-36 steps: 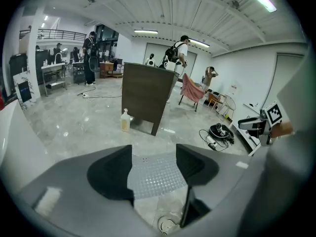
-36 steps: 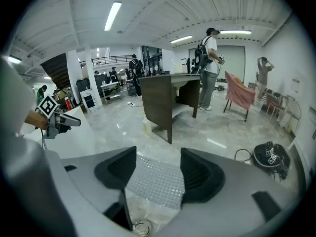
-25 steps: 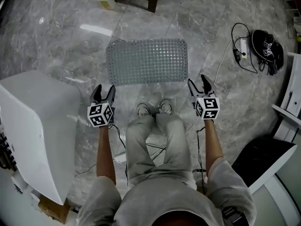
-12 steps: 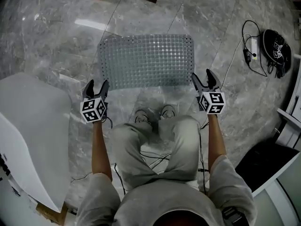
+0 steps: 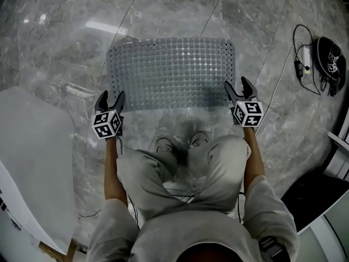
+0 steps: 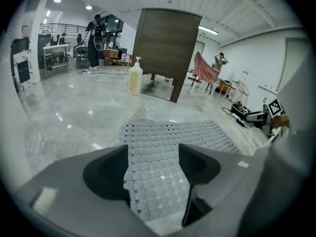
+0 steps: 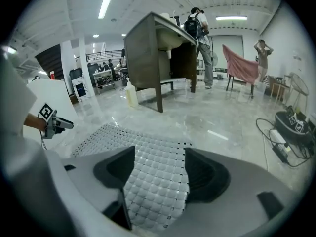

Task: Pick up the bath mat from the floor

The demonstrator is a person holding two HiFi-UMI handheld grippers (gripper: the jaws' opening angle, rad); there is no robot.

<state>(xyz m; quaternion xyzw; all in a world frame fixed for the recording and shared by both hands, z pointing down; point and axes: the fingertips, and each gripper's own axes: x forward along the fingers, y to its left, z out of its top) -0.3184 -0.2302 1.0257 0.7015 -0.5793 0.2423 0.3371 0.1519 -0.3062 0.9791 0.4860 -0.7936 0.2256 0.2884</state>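
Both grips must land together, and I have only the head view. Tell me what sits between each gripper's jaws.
Observer: The left gripper has its jaws apart, and they have just been opening. The near left corner of the bath mat lies between them, ungripped.
Operator: Now the right one.
Observer: The right gripper has its jaws apart too. They frame the mat's near right corner without pinching it.
Operator: Report what stands past the mat.
Observer: A pump bottle stands upright on the floor beside the brown cabinet.
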